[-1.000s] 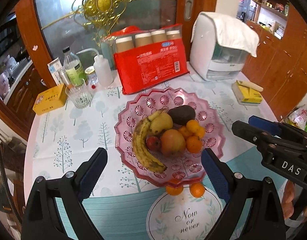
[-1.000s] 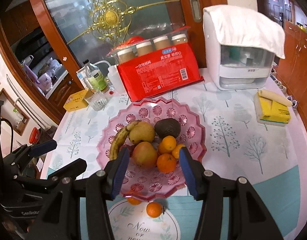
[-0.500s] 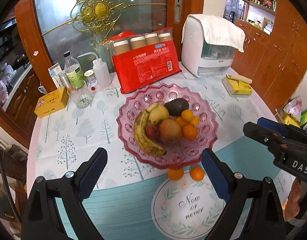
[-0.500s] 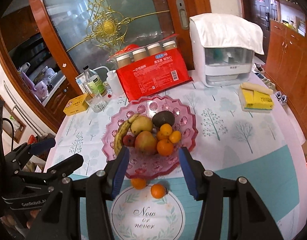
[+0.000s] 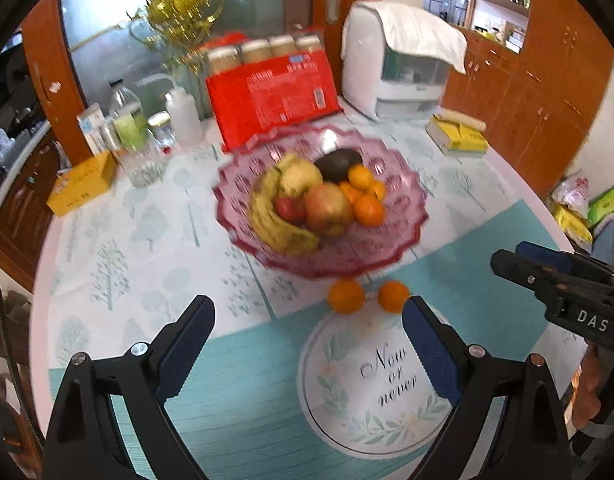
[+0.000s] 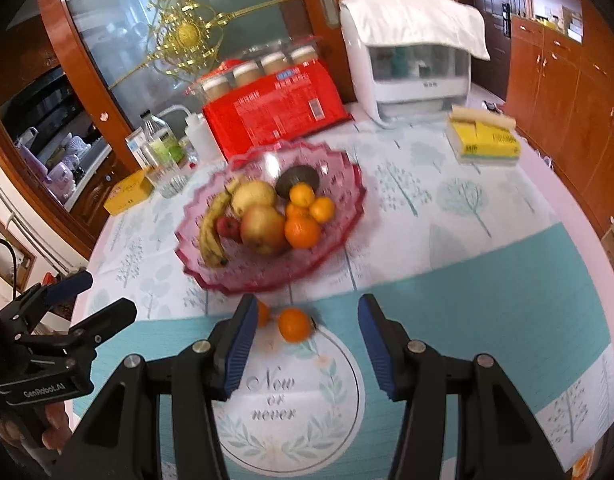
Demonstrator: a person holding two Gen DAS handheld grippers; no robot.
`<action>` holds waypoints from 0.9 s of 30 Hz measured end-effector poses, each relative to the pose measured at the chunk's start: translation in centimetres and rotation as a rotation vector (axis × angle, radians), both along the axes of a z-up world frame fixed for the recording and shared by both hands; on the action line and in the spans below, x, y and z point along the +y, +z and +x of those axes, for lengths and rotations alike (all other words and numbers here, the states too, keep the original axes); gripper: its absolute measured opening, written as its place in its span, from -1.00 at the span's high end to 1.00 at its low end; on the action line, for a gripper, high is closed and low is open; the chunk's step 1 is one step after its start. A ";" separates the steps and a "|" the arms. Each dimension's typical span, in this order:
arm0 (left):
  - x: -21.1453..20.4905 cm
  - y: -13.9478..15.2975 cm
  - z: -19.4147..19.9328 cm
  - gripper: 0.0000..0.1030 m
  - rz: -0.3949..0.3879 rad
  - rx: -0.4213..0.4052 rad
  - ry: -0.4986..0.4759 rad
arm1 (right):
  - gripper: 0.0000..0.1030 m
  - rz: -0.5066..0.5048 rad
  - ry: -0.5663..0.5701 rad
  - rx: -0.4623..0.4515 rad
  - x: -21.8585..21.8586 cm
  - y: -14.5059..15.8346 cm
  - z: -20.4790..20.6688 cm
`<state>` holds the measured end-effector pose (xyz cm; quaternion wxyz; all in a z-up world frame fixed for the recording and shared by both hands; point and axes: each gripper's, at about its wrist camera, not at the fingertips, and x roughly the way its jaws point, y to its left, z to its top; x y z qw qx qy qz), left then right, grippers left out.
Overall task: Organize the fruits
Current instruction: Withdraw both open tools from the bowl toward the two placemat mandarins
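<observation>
I'm over the round desk (image 5: 119, 240) now, and the pink glass fruit bowl (image 5: 403, 216) is my landmark. In it I see a banana (image 5: 273, 224) along its left side, a pear (image 5: 301, 176) behind that, a small red fruit (image 5: 289, 208), a big apple (image 5: 327, 208) in the middle, a dark avocado (image 5: 337, 164) at the back and several oranges (image 5: 367, 200) on the right.

Two loose oranges sit on the desk just in front of the bowl, outside it. From the left wrist view the left loose orange (image 5: 346, 296) and the right loose orange (image 5: 393, 296) lie side by side, close but apart, right at the top edge of the round "Now or never" placemat (image 5: 371, 392).

My left tool (image 5: 307, 344) stands wide, nothing between its blue pads, hanging in front of the bowl with the two loose oranges just beyond its right finger. My right tool (image 6: 303, 340) is at a narrower gap, also empty; in its own view one loose orange (image 6: 294, 324) lies in the gap beyond the tips, untouched, and the other peeks out behind the left finger (image 6: 237, 344).

Behind the bowl stands a red pack of cups (image 5: 271, 96); behind it to the right, a white appliance (image 5: 391, 76) with a cloth over it. Right of the bowl lies a yellow pack (image 5: 459, 136). To the left of the bowl there are bottles (image 5: 127, 120), a glass (image 5: 145, 162) and a yellow box (image 5: 83, 188). The picture is a bit smeared.
</observation>
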<state>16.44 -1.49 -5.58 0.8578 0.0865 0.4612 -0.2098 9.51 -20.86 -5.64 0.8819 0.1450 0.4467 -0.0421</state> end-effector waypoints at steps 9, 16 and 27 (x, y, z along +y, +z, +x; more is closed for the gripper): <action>-1.9 -5.5 -0.1 -0.83 0.019 -0.001 -0.025 | -0.02 -0.032 0.010 0.051 0.9 -4.9 -1.0; -3.4 -9.1 1.4 -0.83 -0.021 -0.015 0.037 | -0.02 -0.031 0.025 0.061 0.7 -6.9 -0.4; -5.4 -12.7 3.4 -0.61 -0.035 0.004 0.076 | -0.02 -0.008 0.084 0.086 0.6 -9.9 0.6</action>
